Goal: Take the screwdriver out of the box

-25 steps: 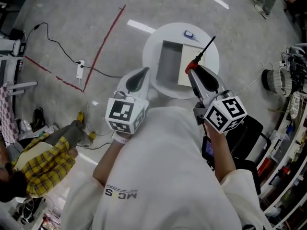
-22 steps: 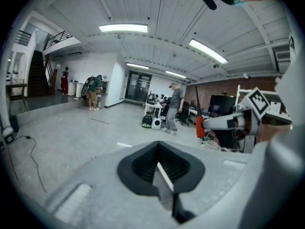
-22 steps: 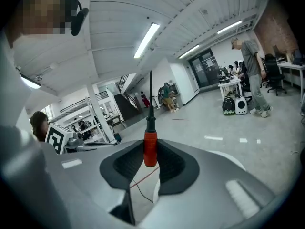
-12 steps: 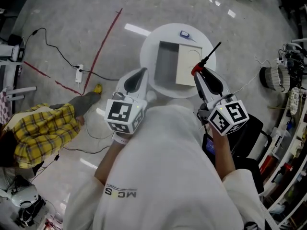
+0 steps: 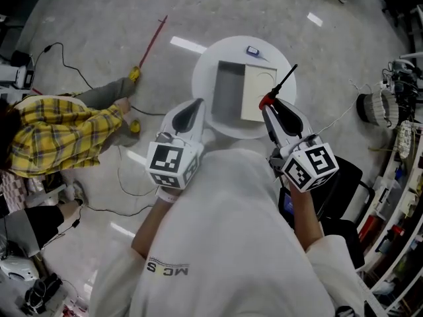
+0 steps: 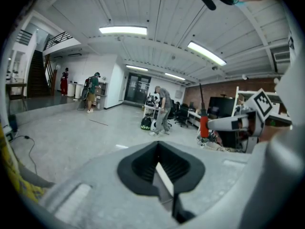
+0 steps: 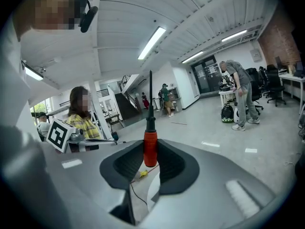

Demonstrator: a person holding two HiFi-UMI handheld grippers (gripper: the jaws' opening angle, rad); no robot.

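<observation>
Screwdriver (image 5: pixel 285 78) clear of box (image 5: pixel 231 92), clamped in right gripper (image 5: pixel 268 102).
Jaws grasp its red handle above round white table (image 5: pixel 206 68), beside the open box. Left gripper (image 5: pixel 192 109) closed, empty, at table's near rim. Person in yellow plaid (image 5: pixel 59 134) on floor, left.

Item 1: white shirt (image 5: pixel 218 243), near edge of the scene. Dark lettering (image 5: pixel 166 267) is showing near its hem, reading "MC", one unclear character, then "S".

Item 2: cubes of the left gripper (image 5: pixel 196 103) and right gripper (image 5: pixel 267 104). They are showing black-and-white square code markers, with no readable characters.
</observation>
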